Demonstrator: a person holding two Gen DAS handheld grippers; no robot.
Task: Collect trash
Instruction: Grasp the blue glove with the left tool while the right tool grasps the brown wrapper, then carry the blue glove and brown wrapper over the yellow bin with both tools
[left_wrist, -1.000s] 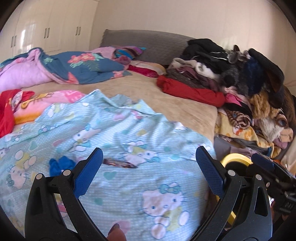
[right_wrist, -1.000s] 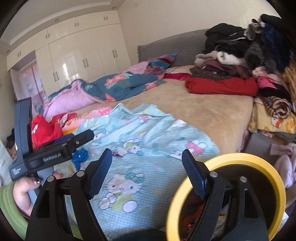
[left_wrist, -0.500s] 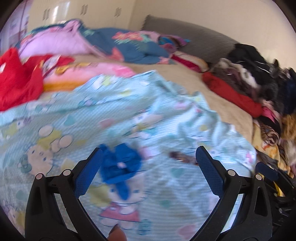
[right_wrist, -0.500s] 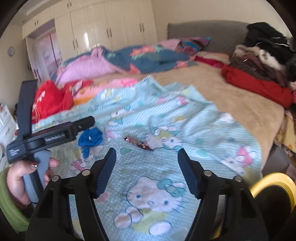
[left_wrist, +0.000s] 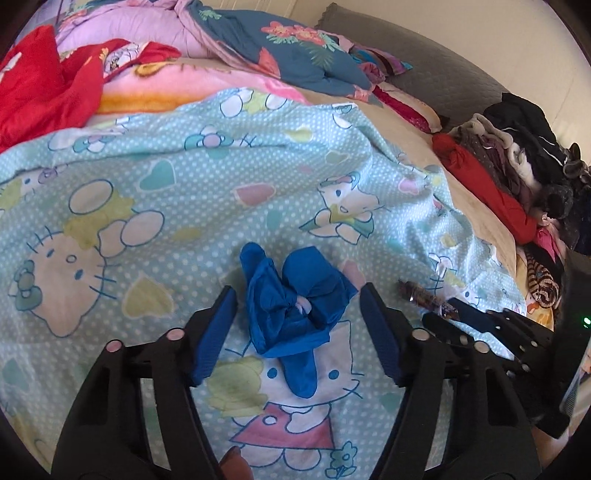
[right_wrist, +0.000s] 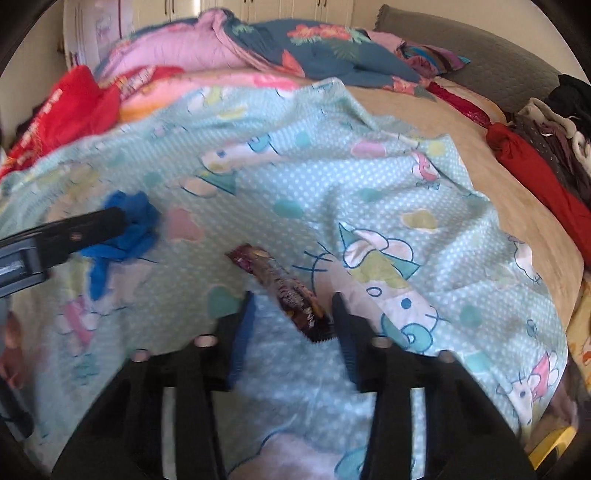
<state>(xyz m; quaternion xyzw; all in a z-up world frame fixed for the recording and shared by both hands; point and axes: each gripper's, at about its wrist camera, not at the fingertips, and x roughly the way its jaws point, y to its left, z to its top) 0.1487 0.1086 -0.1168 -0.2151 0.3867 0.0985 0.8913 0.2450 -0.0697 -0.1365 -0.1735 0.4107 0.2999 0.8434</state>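
— Blue is what sits between your left gripper's fingers: a crumpled blue glove lying on the pale turquoise cartoon-cat sheet. Your jaws stand apart on either side of it, and neither pad touches it.

— And my right hand?

— Your right gripper is parted too, low over the same sheet. A dark brown snack wrapper lies slantwise there, its near end reaching in between your fingertips, closer to the right-hand pad. Whether that pad touches it, I cannot tell; the view is blurred.

— How do the two pieces lie to each other?

— Near one another on the sheet, apart. From your left camera the wrapper shows just right of the glove, with your right gripper's dark fingers beside it. From your right camera your left gripper comes in from the left edge, its tip at the glove.

— What else is around?

— A red garment at the far left, a blue floral quilt by the grey headboard, and a heap of clothes along the right side of the bed.
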